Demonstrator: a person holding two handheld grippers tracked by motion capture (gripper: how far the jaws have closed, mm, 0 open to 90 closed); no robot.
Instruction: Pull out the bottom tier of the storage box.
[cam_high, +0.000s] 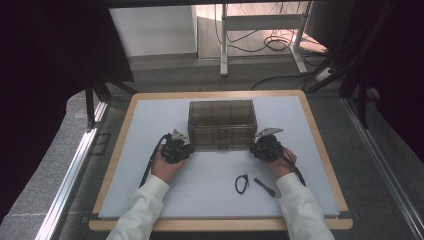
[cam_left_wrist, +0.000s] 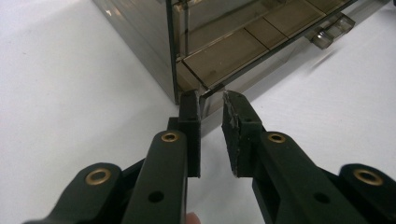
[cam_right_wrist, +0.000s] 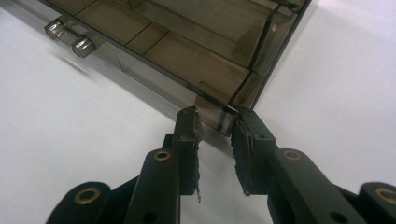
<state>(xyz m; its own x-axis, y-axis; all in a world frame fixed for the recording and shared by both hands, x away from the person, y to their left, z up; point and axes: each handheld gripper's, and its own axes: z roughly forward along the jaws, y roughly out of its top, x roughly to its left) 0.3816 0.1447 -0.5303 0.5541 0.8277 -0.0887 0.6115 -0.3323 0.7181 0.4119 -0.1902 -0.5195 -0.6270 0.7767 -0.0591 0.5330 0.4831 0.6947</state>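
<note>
The left gripper (cam_left_wrist: 211, 100) is seen with its jaws drawn in around the near left corner of a smoky transparent box (cam_high: 222, 124), the corner edge standing between the pads; whether the pads truly press on it cannot be told, as a narrow gap shows beside one pad. The right gripper (cam_right_wrist: 218, 116) is set likewise at the near right corner, its jaws narrowed about the edge, with firm contact equally uncertain. Frayed lining is visible on the pads of both grippers.

The box rests at the middle of the white mat (cam_high: 150, 165), towards its far side, with its lid down and two clear latches (cam_right_wrist: 70, 37) on its near face. A small black loop of cord (cam_high: 242, 183) and a dark rod (cam_high: 264, 187) lie on the mat nearer the person, right of centre.

A lift or a pull is judged to be in preparation. The hold is taken on thin, slick corners only; slipping is likely if the squeeze is uneven, and the box could be tilted or twisted if one hand leads.
</note>
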